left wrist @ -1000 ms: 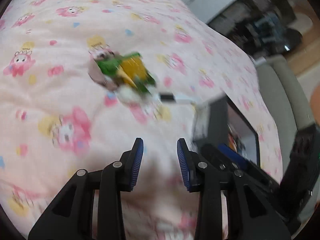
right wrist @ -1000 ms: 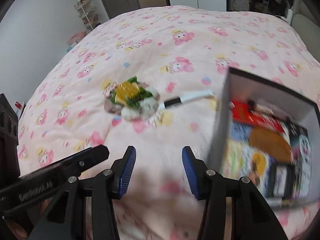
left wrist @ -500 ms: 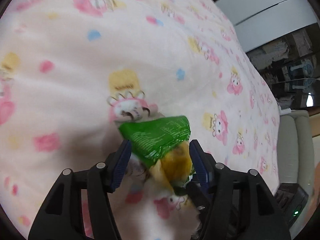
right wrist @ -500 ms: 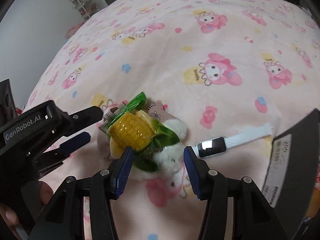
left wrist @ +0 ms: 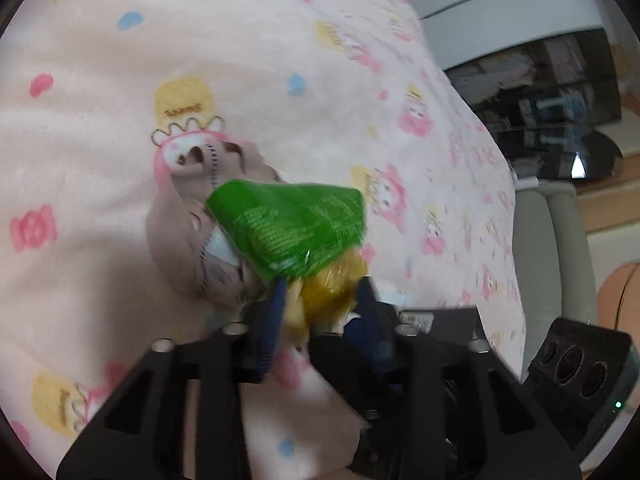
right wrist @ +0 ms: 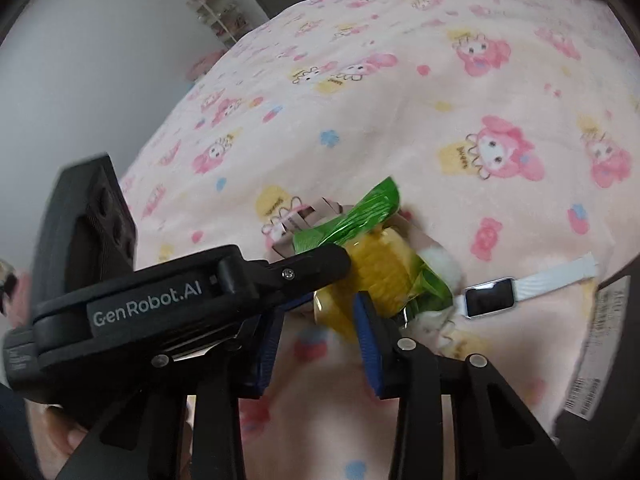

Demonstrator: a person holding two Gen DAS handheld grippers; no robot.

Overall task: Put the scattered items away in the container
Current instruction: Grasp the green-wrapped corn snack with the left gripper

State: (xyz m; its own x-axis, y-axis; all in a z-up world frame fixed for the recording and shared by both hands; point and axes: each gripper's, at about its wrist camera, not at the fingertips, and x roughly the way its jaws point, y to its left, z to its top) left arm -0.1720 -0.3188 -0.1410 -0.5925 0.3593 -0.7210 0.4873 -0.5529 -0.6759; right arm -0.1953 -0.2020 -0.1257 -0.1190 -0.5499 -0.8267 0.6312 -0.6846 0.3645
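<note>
A packaged corn cob in a green and yellow wrapper (left wrist: 288, 228) lies on the pink patterned blanket, on top of a beige cloth item (left wrist: 180, 240). My left gripper (left wrist: 320, 312) is closed around the yellow end of the corn pack. In the right wrist view the corn pack (right wrist: 376, 264) sits just ahead of my right gripper (right wrist: 320, 328), whose jaws stand apart and hold nothing. The left gripper's arm (right wrist: 192, 292) crosses in from the left there. A smartwatch with a white strap (right wrist: 490, 300) lies right of the corn. A white fluffy item (right wrist: 442, 266) lies beside it.
The dark container's wall with a label (right wrist: 604, 344) stands at the right edge of the right wrist view. The blanket (right wrist: 400, 100) covers the whole bed. Shelves and a wall are at the far left; a sofa (left wrist: 548, 248) is beyond the bed.
My left gripper has pushed forward and closed on the yellow end of the corn pack. My right gripper has come closer to the pile.
</note>
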